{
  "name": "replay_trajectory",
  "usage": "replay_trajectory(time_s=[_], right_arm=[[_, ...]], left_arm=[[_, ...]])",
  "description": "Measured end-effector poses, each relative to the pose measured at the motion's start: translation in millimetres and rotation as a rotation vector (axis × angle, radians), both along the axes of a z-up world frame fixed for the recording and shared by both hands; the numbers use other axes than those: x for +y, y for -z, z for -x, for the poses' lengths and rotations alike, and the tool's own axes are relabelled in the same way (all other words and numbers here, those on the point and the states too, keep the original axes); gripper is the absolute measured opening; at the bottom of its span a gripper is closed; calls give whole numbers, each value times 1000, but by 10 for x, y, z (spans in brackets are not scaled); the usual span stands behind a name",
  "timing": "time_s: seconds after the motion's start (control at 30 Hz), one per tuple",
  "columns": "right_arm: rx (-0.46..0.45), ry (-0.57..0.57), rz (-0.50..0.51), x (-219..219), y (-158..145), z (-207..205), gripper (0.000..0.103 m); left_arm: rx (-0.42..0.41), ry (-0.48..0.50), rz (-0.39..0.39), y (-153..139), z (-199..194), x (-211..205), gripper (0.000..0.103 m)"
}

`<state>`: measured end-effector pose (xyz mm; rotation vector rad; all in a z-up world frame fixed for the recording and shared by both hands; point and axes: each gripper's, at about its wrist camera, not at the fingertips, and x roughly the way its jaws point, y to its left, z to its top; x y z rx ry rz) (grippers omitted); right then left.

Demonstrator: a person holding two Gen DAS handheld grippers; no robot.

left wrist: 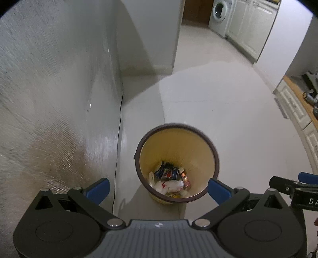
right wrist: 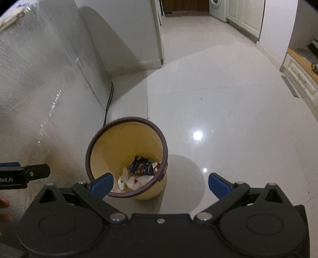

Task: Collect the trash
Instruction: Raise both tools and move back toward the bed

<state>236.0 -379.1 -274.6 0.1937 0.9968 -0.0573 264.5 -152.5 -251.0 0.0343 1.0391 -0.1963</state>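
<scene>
A yellow waste bin (left wrist: 190,142) with a dark brown rim stands on the pale tiled floor, seen from above in both views (right wrist: 119,142). Inside lie crumpled trash: a blue and red wrapper (left wrist: 168,171), white paper or plastic (left wrist: 171,185), and in the right wrist view the blue wrapper (right wrist: 141,165) and white scraps (right wrist: 135,181). My left gripper (left wrist: 158,190) hangs open above the bin with nothing between its blue fingers. My right gripper (right wrist: 160,185) is open too, empty, over the bin's right edge. Each gripper shows at the other view's edge.
A silver textured appliance side (left wrist: 49,89) rises close on the left with a black cable (left wrist: 119,139) running down beside it. White cabinets with a wooden top (left wrist: 298,107) stand at the right. A washing machine (left wrist: 220,13) sits far back through a doorway.
</scene>
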Motion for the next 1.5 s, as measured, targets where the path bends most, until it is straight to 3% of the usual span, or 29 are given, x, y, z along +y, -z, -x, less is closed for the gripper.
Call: replay_trajectory(time_s=[0.4,0.87,1.2,1.5], right_arm=[[-182,3,34,8,-848,688,103],[-429,14,55,58,-1904,1652,103],[-635,-28,67,379,-2661,2212,103],[-745,-132,28,993,-3059,2229,103]], left_arm=[[-144,41,51,-737,638,-32,103],[-399,117,187,-1825,1609,171,103],[-552,101,288,-2460,2205,702,103],[-687,14,210,-2912,2486,1447,103]])
